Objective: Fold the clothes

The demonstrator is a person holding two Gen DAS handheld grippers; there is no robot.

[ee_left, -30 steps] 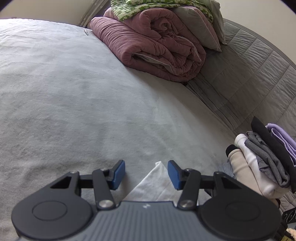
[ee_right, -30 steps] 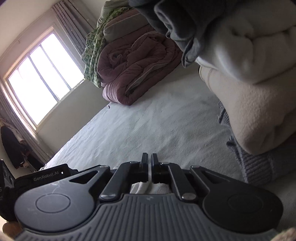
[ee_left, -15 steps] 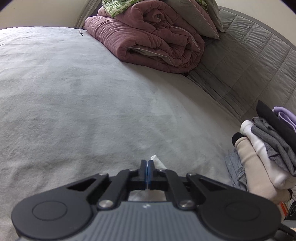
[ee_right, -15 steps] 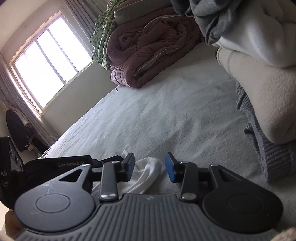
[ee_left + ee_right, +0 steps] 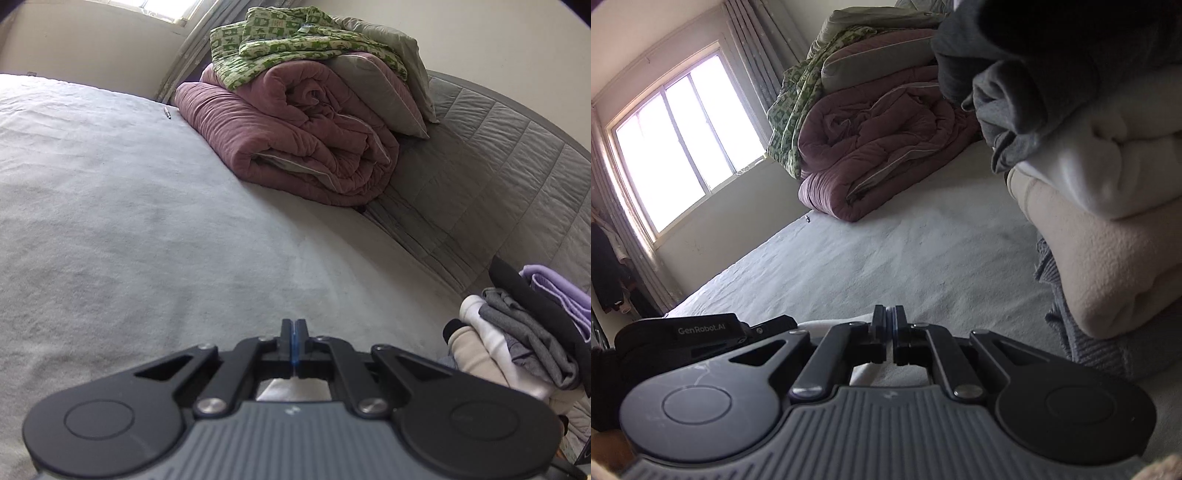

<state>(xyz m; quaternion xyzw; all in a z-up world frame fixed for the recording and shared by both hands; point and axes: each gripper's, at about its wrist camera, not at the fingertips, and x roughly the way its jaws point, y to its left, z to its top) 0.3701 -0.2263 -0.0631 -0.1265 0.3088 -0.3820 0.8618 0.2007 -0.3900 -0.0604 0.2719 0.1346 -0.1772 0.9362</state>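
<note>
On the left, the left gripper [image 5: 294, 325] sits low over the grey bedspread [image 5: 129, 229], its blue-padded jaws pressed together; a white garment [image 5: 291, 390] shows just beneath and behind the fingers, though whether the tips pinch its edge cannot be told from this view. Farther back on the bed lies a rolled mauve duvet [image 5: 306, 147] with a green patterned quilt [image 5: 295, 44] and a grey pillow [image 5: 388, 92] stacked on top, resting against the quilted grey headboard [image 5: 498, 173]. To the right stands a stack of folded clothes [image 5: 517, 339]: cream at the bottom, then white, grey, black and lilac layers. In the right wrist view, a bright window [image 5: 683, 136] fills the left side, and the left gripper's body appears low at the left edge. The right gripper [image 5: 889, 321] has just been closing its jaws, which now stand nearly together, with the white garment visible beneath them as a pale strip; a grip on it cannot be confirmed. The folded stack looms close at the right, well apart from no container; there are no bins or baskets in view.
</note>
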